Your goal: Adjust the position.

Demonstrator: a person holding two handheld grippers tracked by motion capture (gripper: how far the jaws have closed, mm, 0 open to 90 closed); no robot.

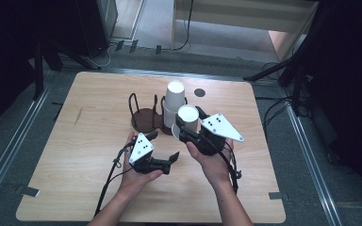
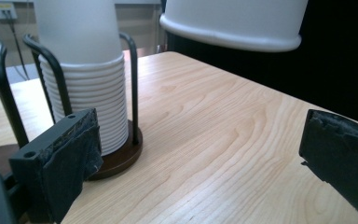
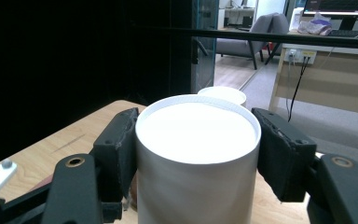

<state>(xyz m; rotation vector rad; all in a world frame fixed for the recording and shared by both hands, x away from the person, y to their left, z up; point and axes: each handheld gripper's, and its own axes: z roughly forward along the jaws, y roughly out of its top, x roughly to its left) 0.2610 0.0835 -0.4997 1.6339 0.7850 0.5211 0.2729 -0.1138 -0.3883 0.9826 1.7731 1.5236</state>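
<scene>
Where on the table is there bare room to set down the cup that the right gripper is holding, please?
Free wood lies along the table's left side, beside the empty wire holder, and on the right past the right gripper, which grips the paper cup. The middle is crowded: cup stack, both holders, left gripper.

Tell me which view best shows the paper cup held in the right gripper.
The right gripper view: the cup sits close, clamped between both fingers. The high view shows it small; the left gripper view catches just its rim.
</scene>
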